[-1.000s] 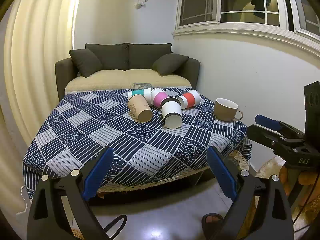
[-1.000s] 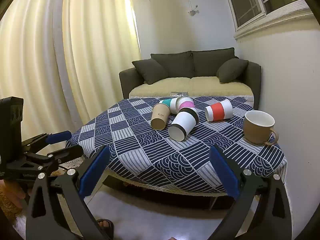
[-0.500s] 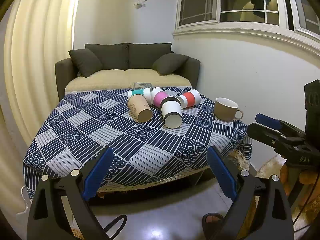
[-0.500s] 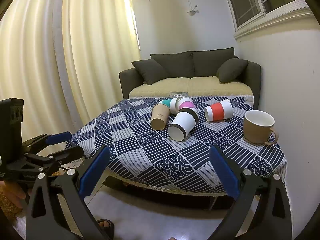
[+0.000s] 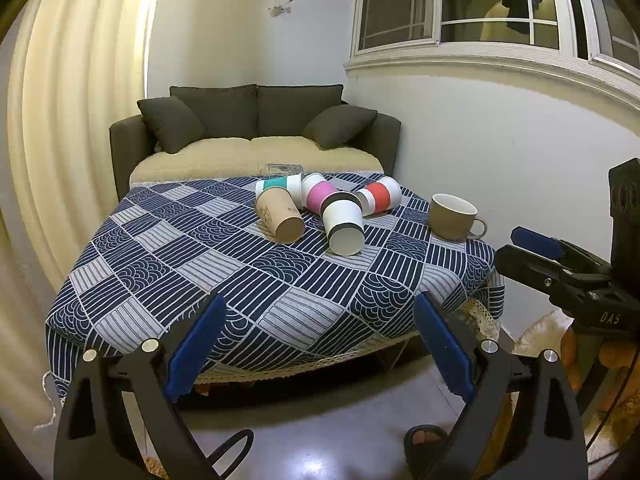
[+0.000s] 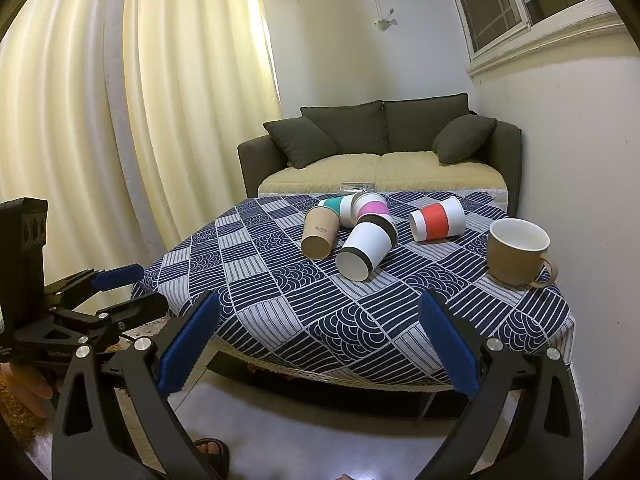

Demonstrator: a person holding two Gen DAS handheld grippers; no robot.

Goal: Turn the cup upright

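Observation:
Several paper cups lie on their sides in a cluster on the blue patterned tablecloth: a brown one, a white one with a black band, a pink-banded one, a teal-banded one and a red-banded one. They also show in the right wrist view: brown, white-black, red. My left gripper is open and empty, short of the table's near edge. My right gripper is open and empty, also short of the table.
A tan mug stands upright at the table's right side, near the wall; it shows in the right wrist view too. A dark sofa stands behind the table. Curtains hang on the left. A person's foot is on the floor.

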